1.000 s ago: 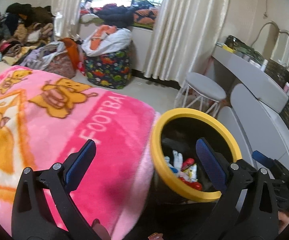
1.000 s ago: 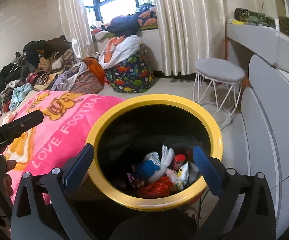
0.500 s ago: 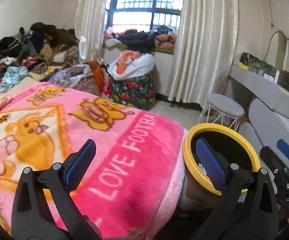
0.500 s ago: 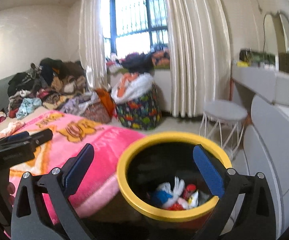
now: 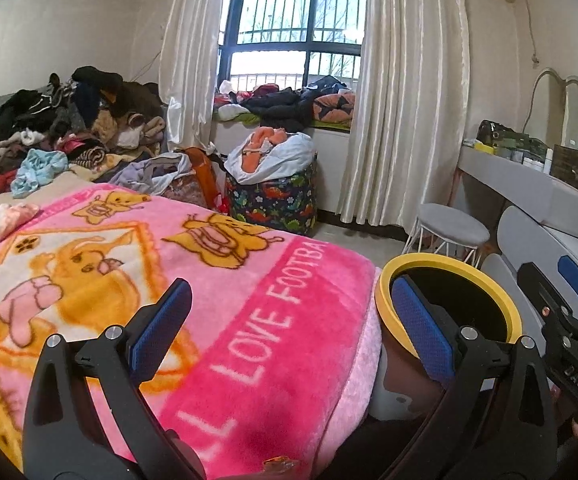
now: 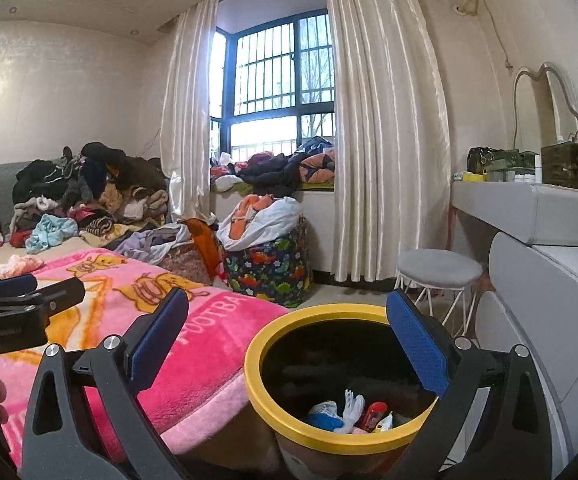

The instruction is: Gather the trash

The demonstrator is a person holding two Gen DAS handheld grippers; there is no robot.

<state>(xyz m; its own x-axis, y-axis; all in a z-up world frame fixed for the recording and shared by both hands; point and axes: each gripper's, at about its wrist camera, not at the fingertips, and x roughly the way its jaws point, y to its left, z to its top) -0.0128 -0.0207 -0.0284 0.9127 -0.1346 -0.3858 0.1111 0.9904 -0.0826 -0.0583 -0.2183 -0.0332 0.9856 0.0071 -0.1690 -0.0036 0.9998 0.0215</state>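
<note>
A bin with a yellow rim [image 6: 317, 436] stands beside the bed and holds several pieces of trash [image 6: 349, 414]. It also shows in the left wrist view [image 5: 505, 312], where its contents are hidden. My right gripper [image 6: 289, 336] is open and empty, raised above and behind the bin. My left gripper [image 5: 289, 320] is open and empty, over the pink blanket [image 5: 217, 320] left of the bin. A small orange scrap [image 5: 275, 462] lies at the blanket's near edge.
Piles of clothes [image 5: 77, 132] cover the far bed. A patterned laundry bag [image 6: 269, 268] and a grey stool [image 6: 439, 270] stand near the curtains. A grey dressing table [image 6: 529, 212] runs along the right wall.
Both grippers have risen and pulled back from the bin, tilting up toward the window. The bin now sits lower and smaller in both views. Both stay open.
</note>
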